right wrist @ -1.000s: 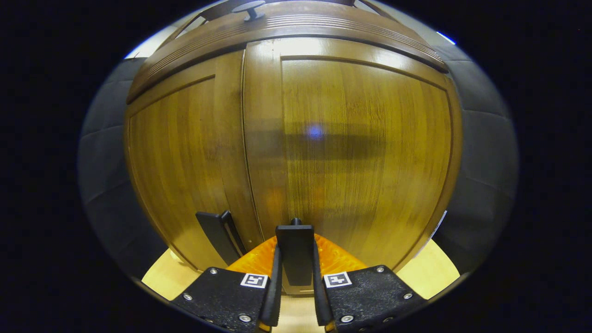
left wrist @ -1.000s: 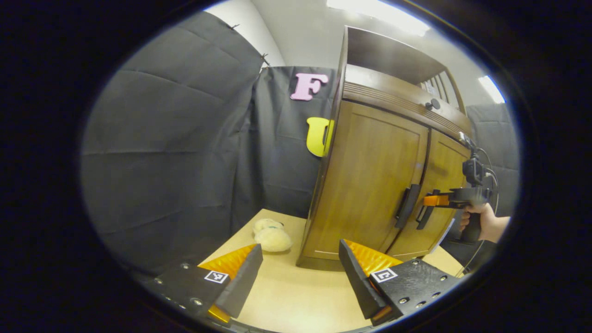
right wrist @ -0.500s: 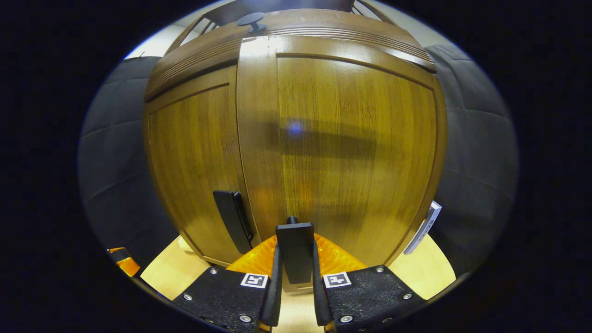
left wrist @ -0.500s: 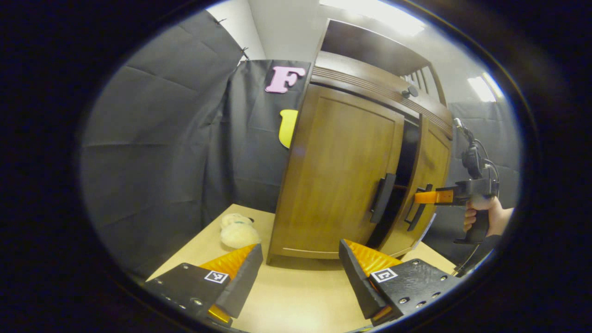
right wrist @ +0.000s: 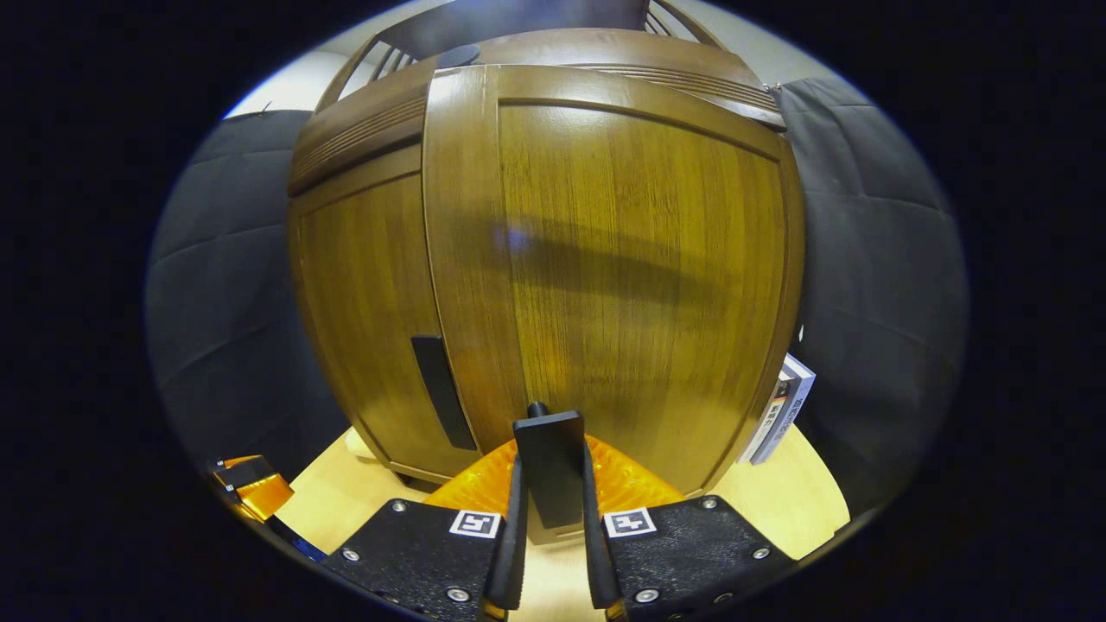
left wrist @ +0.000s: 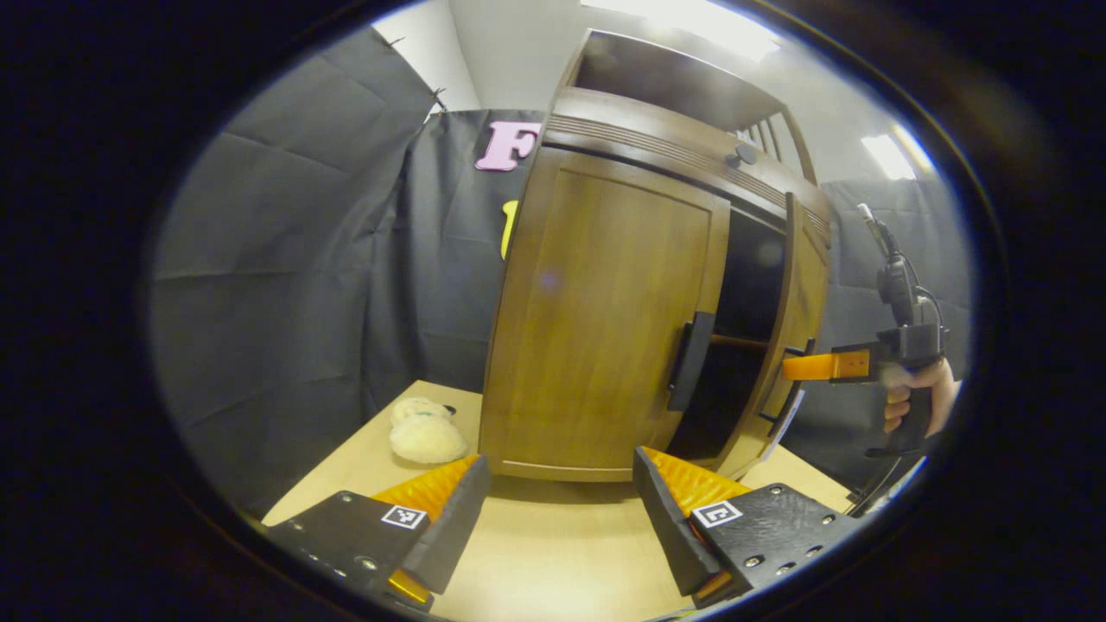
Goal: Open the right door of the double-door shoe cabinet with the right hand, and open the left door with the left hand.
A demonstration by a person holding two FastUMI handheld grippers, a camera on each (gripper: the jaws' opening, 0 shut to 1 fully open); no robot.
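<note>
Shoe cabinet [left wrist: 605,302] standing on the worktop [left wrist: 553,553]. Right gripper [right wrist: 551,484] jaws pinching the right door's handle [right wrist: 549,462]; right door [right wrist: 631,276] is standing ajar. Left gripper [left wrist: 557,510] is hovering, jaws wide, holding nothing, before the shut left door [left wrist: 596,320]. Left gripper view adds plush slippers [left wrist: 423,432]; right gripper view adds books [right wrist: 780,410], writing illegible.

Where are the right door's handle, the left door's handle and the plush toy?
right door's handle [right wrist: 549,466], right gripper view, its flat front face.
left door's handle [left wrist: 689,361], left gripper view, mid-bar.
plush toy [left wrist: 426,439], left gripper view, its fluffy top.
</note>
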